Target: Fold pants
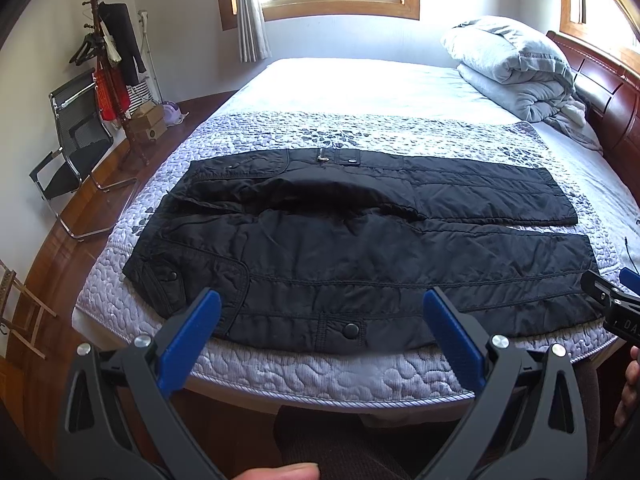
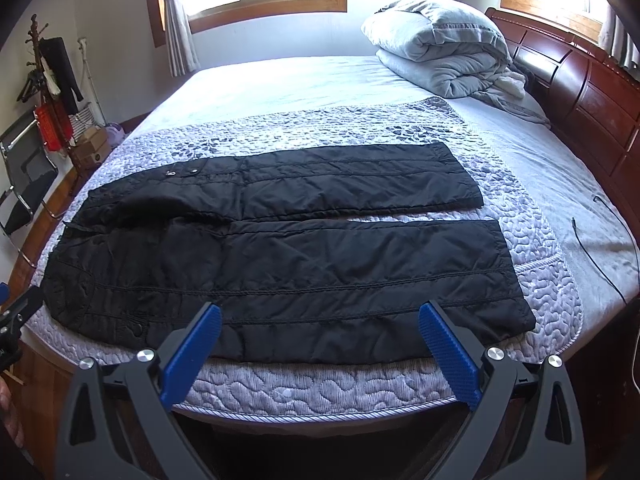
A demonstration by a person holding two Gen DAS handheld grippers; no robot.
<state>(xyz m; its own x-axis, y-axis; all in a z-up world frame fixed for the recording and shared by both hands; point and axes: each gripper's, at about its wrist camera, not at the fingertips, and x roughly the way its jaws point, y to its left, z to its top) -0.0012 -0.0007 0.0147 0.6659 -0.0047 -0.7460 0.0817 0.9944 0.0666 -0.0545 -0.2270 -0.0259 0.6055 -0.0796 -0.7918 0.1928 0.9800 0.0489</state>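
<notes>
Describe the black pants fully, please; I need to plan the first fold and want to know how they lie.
The black pants are quilted, slightly shiny, padded-looking fabric with stitched seam lines along the legs and snap buttons at the pockets. They lie spread flat on the patterned quilt near the bed's front edge, waist to the left, both legs stretched right with a narrow gap between them. The waist area is rumpled and partly folded over. Nothing grips them: the left gripper and right gripper hover open at the near edge.

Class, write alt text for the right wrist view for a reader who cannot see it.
Black quilted pants lie flat and unfolded on a bed, legs pointing right. The open right gripper hovers at their near edge, holding nothing; a folded grey duvet sits by the headboard.
</notes>
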